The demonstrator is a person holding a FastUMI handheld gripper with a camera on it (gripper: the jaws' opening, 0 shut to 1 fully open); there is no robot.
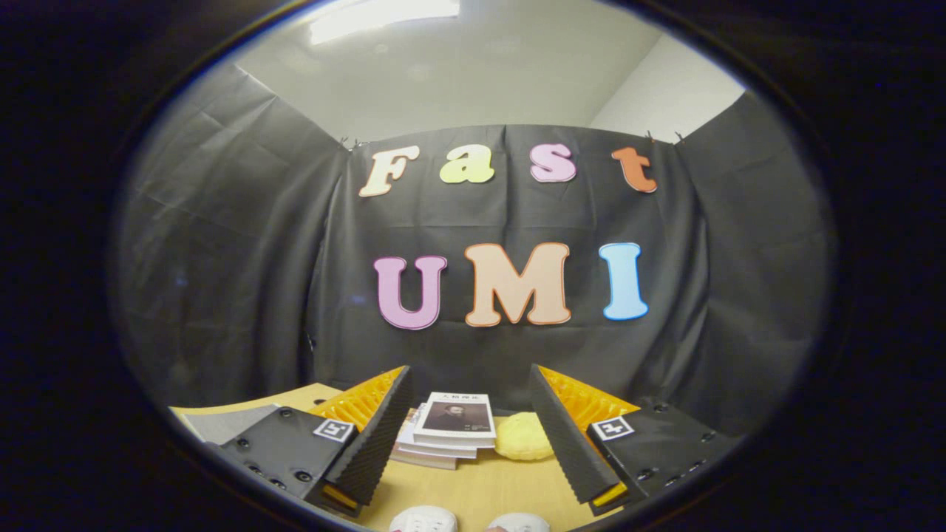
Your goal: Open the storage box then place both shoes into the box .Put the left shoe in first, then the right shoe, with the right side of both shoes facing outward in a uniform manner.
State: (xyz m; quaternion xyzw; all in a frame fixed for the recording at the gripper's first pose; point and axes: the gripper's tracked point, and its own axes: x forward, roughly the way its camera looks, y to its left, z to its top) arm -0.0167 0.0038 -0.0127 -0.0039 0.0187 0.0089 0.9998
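Note:
My gripper (470, 414) is held above the wooden table (488, 484), its fingers (380, 425) spread wide apart and open with nothing between them. Right below the fingers, at the near table edge, the white tops of two shoes peek up: one shoe (423, 519) under the left finger side and another shoe (519, 523) just to its right. Most of each shoe is hidden.
A stack of books (449, 431) lies on the table beyond the fingers. A pale yellow round object (522, 437) sits beside the stack on its right. A grey flat piece (222, 423) lies at the left. The black cloth wall closes the back.

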